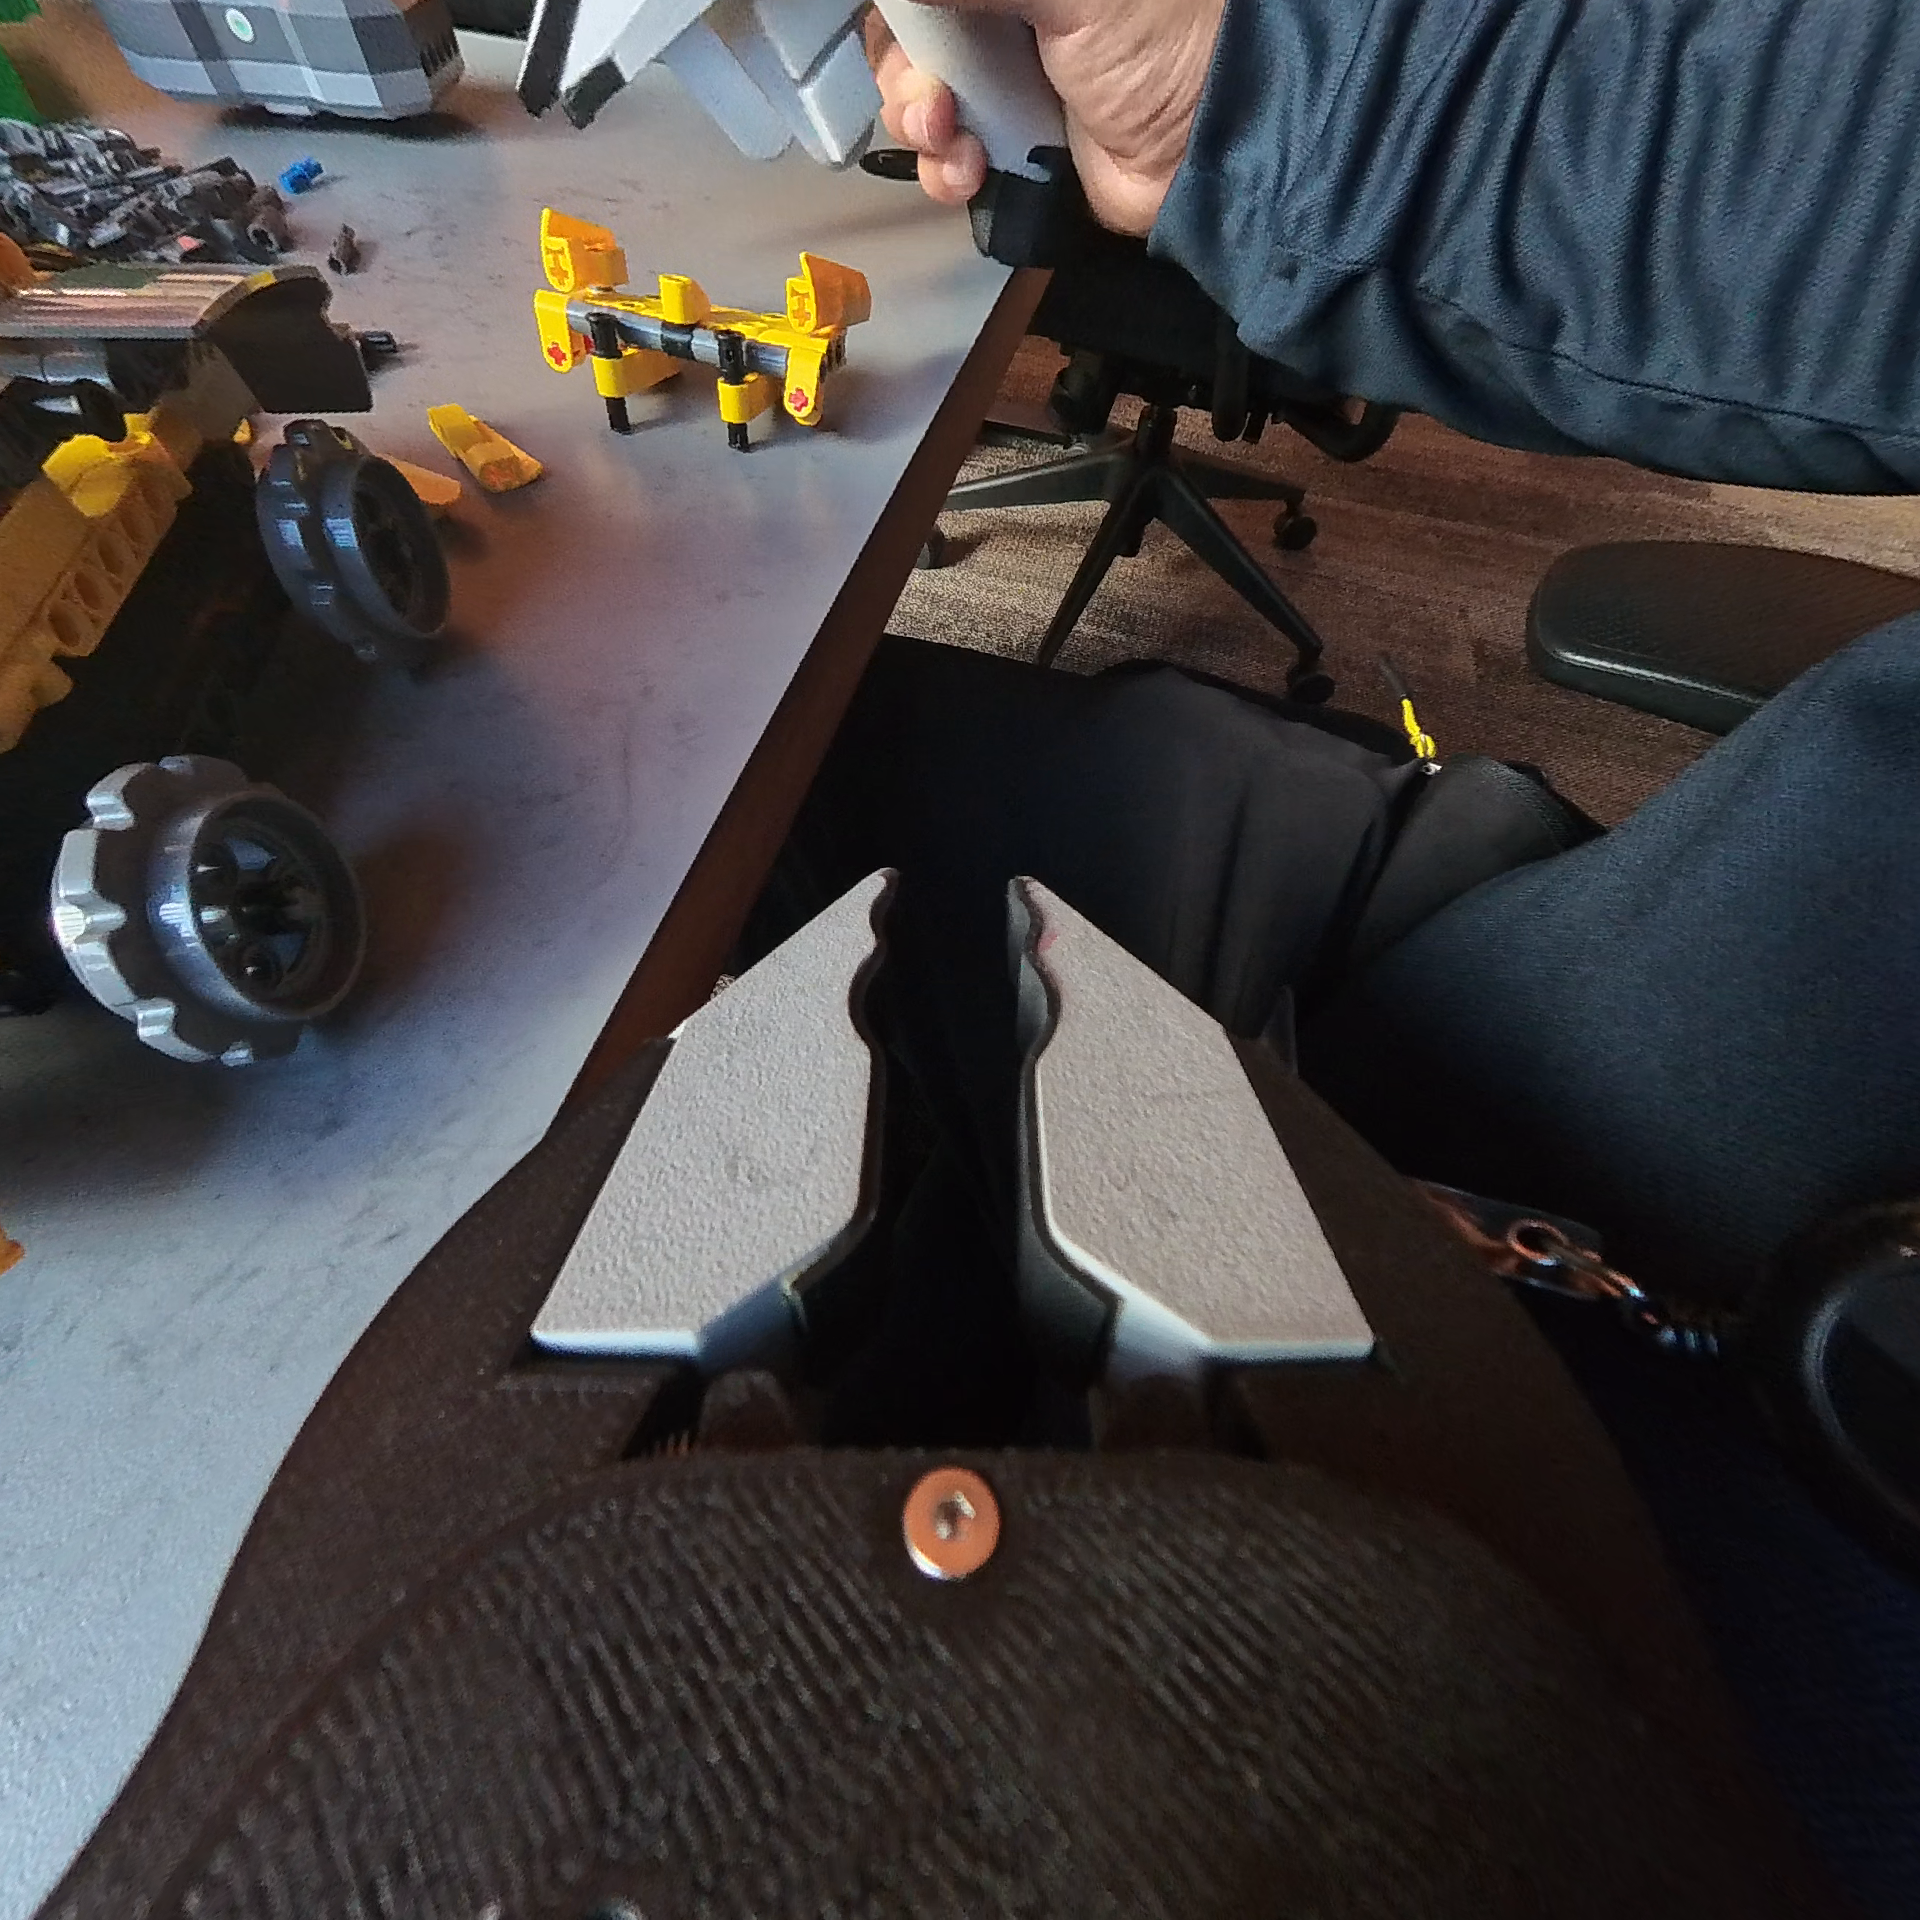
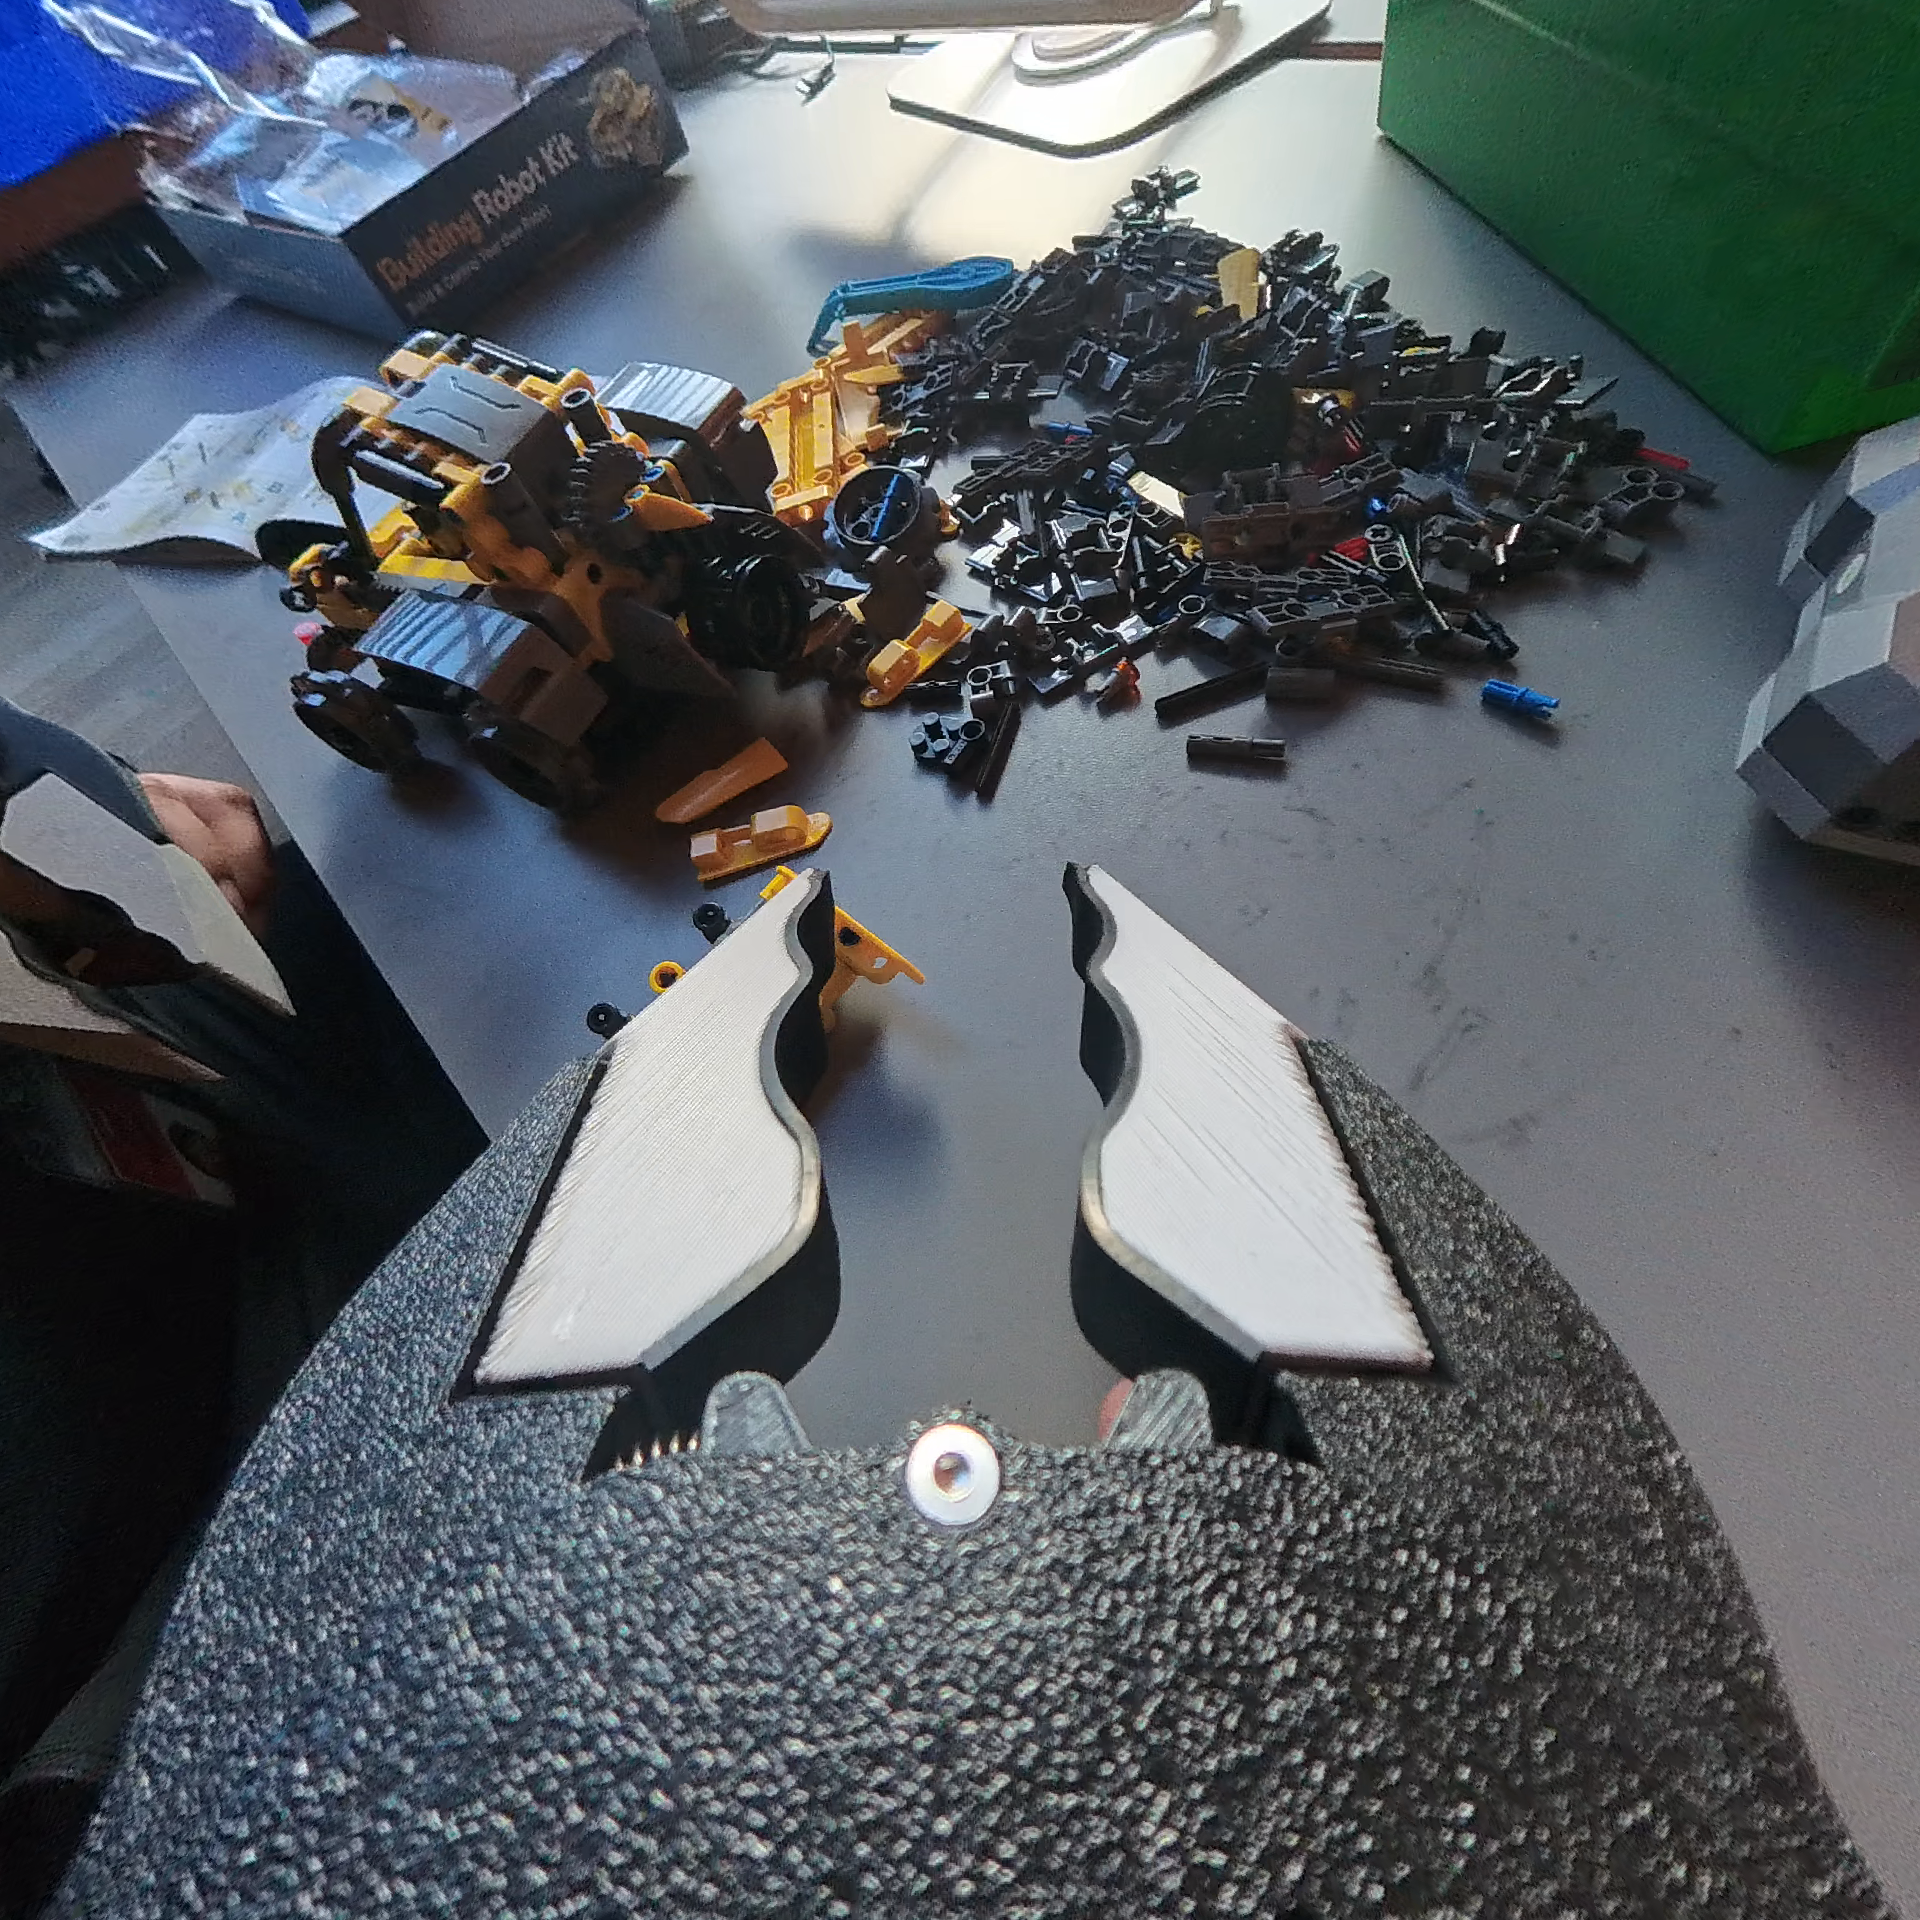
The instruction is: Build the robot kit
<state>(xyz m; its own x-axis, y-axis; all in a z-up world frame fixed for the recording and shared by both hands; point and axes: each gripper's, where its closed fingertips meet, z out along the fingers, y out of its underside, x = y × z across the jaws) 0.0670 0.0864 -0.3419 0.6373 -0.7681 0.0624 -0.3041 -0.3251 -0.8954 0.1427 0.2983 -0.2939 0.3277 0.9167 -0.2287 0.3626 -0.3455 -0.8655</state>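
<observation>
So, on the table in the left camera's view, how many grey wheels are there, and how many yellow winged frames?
Grey wheels: 2
Yellow winged frame: 1
Total: 3

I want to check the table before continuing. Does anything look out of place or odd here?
Mostly loose parts. The pile of black pieces is spread across the table, and the yellow vehicle is half built, with yellow pieces lying beside it. Nothing looks broken or spilled.

The right gripper's finger (image 2: 686, 1122) perhaps hides half the small yellow assembly (image 2: 868, 961).
</observation>
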